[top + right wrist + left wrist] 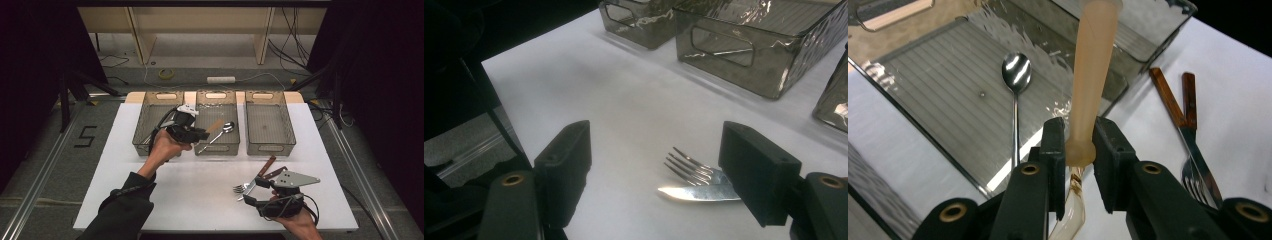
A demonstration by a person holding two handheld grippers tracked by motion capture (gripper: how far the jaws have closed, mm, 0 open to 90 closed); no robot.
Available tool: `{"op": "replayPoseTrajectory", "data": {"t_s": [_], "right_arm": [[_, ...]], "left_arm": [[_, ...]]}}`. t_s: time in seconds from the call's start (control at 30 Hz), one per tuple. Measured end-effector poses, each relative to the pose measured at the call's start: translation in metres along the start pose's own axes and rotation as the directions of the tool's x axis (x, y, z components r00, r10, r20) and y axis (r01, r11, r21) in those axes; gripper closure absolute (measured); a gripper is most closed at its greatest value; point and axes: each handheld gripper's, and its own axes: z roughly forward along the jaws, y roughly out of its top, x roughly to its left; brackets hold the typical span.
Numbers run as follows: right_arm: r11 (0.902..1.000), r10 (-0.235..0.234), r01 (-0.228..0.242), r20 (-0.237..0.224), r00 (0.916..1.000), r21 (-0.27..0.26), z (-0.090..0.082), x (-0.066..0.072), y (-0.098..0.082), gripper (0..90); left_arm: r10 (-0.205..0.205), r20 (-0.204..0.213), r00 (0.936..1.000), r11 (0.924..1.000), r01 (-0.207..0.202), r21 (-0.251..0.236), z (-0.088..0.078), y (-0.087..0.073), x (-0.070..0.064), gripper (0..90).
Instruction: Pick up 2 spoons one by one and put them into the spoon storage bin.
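1. The left gripper (pixel 1079 145) has its jaws closed on a pale plastic utensil (pixel 1091 75), held over the middle bin (pixel 204 131) of 3 smoky bins at the far side of the white bench (pixel 190 190).
2. 1 metal spoon (pixel 1016 75) already lies in that bin, so sorting looks begun.
3. The right gripper (pixel 664 175) rests with jaws wide apart and empty, just beside the fork (pixel 691 167) and knife (pixel 696 193).
4. Left to do, I judge: drop the utensil, then bin the fork and knife.
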Motion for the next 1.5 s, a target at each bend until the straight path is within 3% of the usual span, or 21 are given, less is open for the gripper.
{"op": "replayPoseTrajectory", "data": {"t_s": [0.23,0.57,1.07,1.43,1.5], "right_arm": [[1.0000,0.003,-0.003,-0.001,1.0000,0.002,0.000,0.001,0.000,30.1],[1.0000,-0.001,0.001,-0.003,1.0000,-0.001,-0.001,0.000,0.000,30.2],[1.0000,-0.002,0.002,-0.003,1.0000,0.001,0.000,0.000,0.000,30.1],[1.0000,0.000,0.000,-0.005,1.0000,0.002,0.000,0.001,0.000,30.1],[1.0000,-0.002,0.001,-0.007,1.0000,-0.001,0.000,0.001,0.000,30.2]], "left_arm": [[-0.051,-0.006,0.9987,0.9975,0.050,-0.050,0.004,0.013,0.004,75.5],[-0.128,-0.024,0.9915,0.9894,0.126,-0.074,0.022,0.026,0.018,75.4],[-0.204,-0.085,0.9752,0.9783,0.200,-0.054,0.051,0.025,0.038,75.4],[-0.210,-0.111,0.9714,0.9777,0.208,-0.033,0.059,0.022,0.039,75.1],[-0.230,-0.106,0.9674,0.9731,0.227,-0.038,0.061,0.021,0.039,75.0]]}}
